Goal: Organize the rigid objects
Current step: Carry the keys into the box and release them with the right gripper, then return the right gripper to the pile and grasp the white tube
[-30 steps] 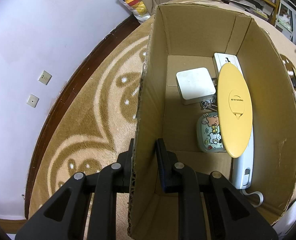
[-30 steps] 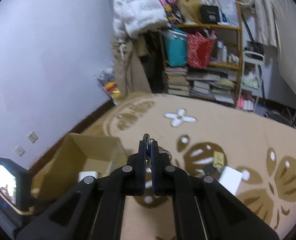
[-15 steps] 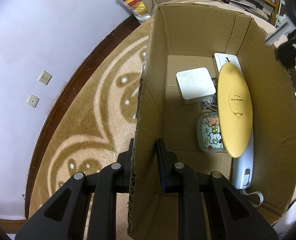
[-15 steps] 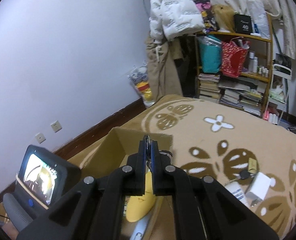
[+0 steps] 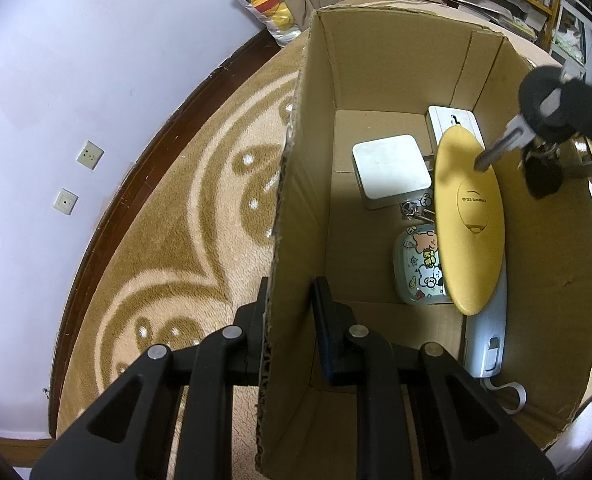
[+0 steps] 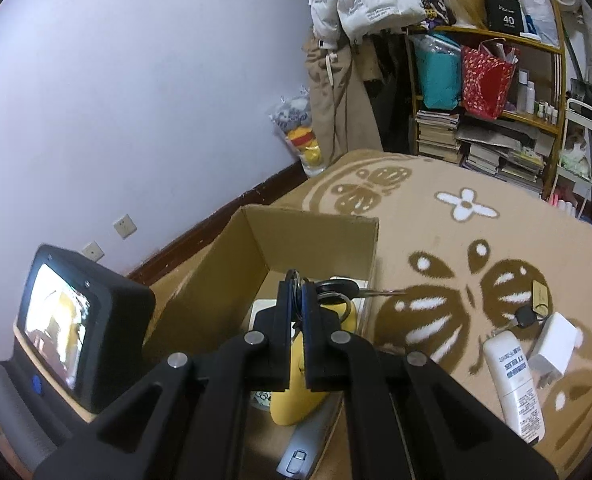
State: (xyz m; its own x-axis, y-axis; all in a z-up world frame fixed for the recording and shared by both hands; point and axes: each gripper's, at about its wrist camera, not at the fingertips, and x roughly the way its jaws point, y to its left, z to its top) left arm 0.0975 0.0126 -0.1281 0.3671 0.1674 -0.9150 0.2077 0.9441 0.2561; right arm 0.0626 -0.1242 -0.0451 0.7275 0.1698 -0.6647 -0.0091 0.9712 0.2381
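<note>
An open cardboard box (image 5: 395,64) (image 6: 315,240) stands on the rug. My left gripper (image 5: 290,300) is shut on the box's near left wall. My right gripper (image 6: 296,284) is shut on a bunch of keys (image 6: 335,290), which hangs over the box's right side; in the left wrist view the keys (image 5: 507,140) dangle above the yellow oval case (image 5: 467,216). Inside the box also lie a white square box (image 5: 391,170), a cartoon-printed tin (image 5: 417,268), a small key ring (image 5: 413,210) and a grey-white remote (image 5: 489,340).
On the rug right of the box lie a white tube (image 6: 513,384), a white charger (image 6: 553,344) and another key with a tan tag (image 6: 533,304). A wall (image 6: 136,80) runs along the left. Shelves with books and bags (image 6: 487,100) stand at the back.
My right gripper has carried the keys leftward from above the rug to over the box's right side. The left gripper and the box have stayed put.
</note>
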